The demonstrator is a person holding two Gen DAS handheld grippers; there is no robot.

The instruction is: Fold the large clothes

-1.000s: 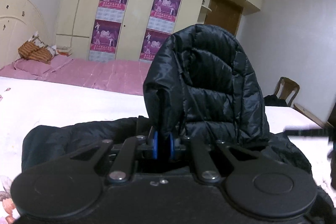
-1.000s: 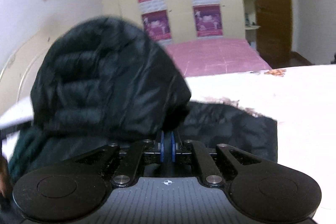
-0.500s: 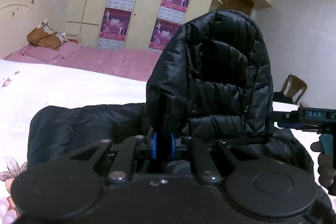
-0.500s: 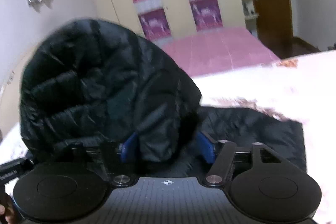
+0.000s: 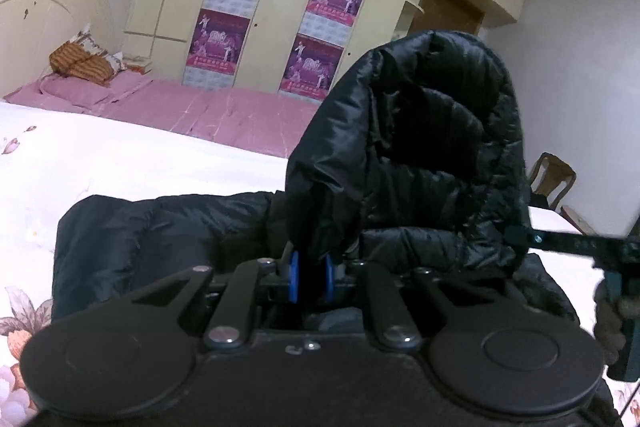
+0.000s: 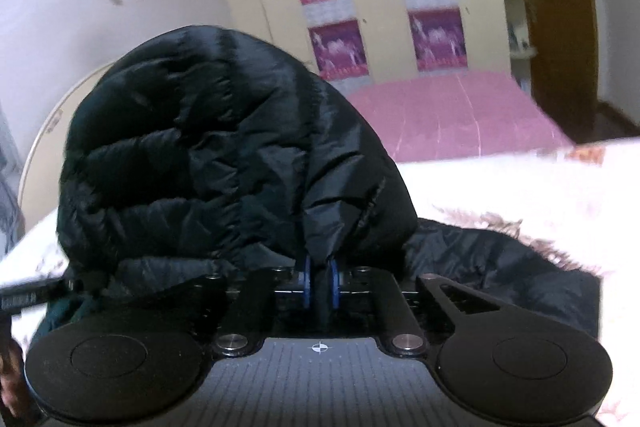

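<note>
A black quilted puffer jacket lies on a white floral bed cover. Its hood [image 5: 416,139] stands lifted upright; it also shows in the right wrist view [image 6: 208,147]. My left gripper [image 5: 312,277] is shut on the hood's left front edge, blue pads pinching the fabric. My right gripper [image 6: 320,281] is shut on the hood's right front edge. The jacket body [image 5: 160,235] spreads flat behind and to the sides, and shows in the right wrist view [image 6: 500,267]. The other gripper's black bar [image 5: 568,241] pokes in at the right of the left wrist view.
The white floral bed cover [image 5: 120,163] lies under the jacket. A pink bed [image 5: 208,111] with a brown striped pillow [image 5: 80,65] stands behind. Cream wardrobes with purple posters [image 5: 236,11] line the wall. A wooden chair [image 5: 554,179] stands at the right.
My right gripper opened half a second ago and has shut again on the hood's edge. The hood has been lifted higher; the left gripper stayed shut on it.
</note>
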